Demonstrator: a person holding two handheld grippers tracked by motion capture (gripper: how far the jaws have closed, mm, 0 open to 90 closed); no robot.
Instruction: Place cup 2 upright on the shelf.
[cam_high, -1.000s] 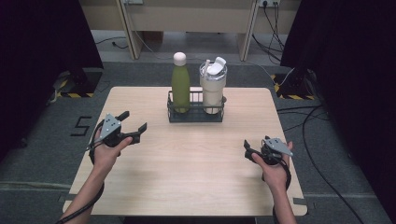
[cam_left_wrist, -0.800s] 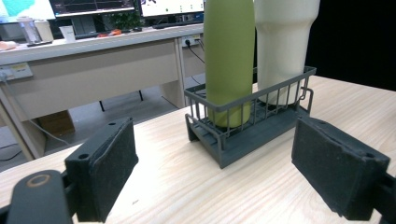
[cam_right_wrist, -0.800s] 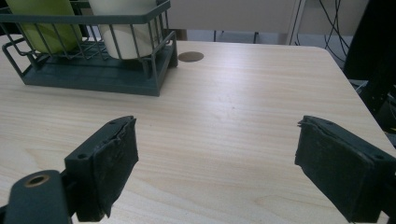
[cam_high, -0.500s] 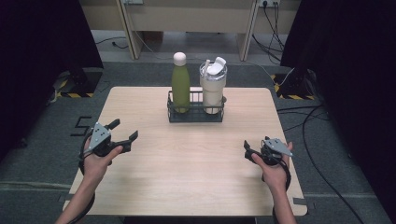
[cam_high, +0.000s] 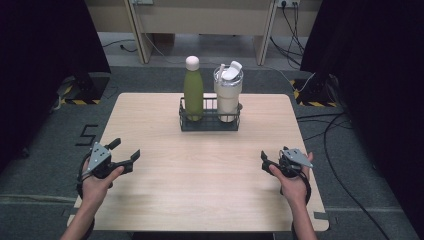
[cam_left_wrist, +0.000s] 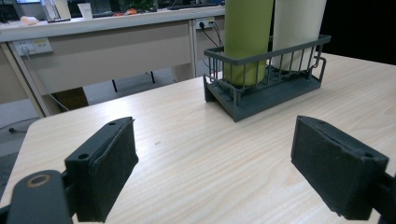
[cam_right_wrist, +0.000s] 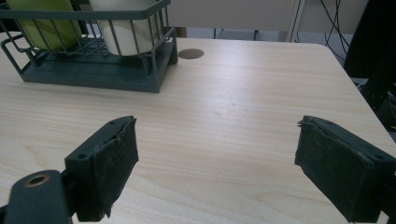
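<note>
A dark wire basket (cam_high: 209, 121) stands at the far middle of the light wooden table (cam_high: 200, 170), holding a green bottle (cam_high: 193, 89) with a pale cap on its left side and a cream tumbler (cam_high: 228, 93) with a white flip lid on its right, the two upright and just beside each other. The left gripper (cam_high: 126, 153) is held above the table's near left edge with its jaws spread wide and nothing between them, pointing toward the basket, which is well apart from it. The right gripper (cam_high: 265, 162) hangs over the near right part of the table, its jaws likewise spread and empty, with the basket's right end and a small round mark (cam_right_wrist: 190, 53) on the tabletop ahead of it.
</note>
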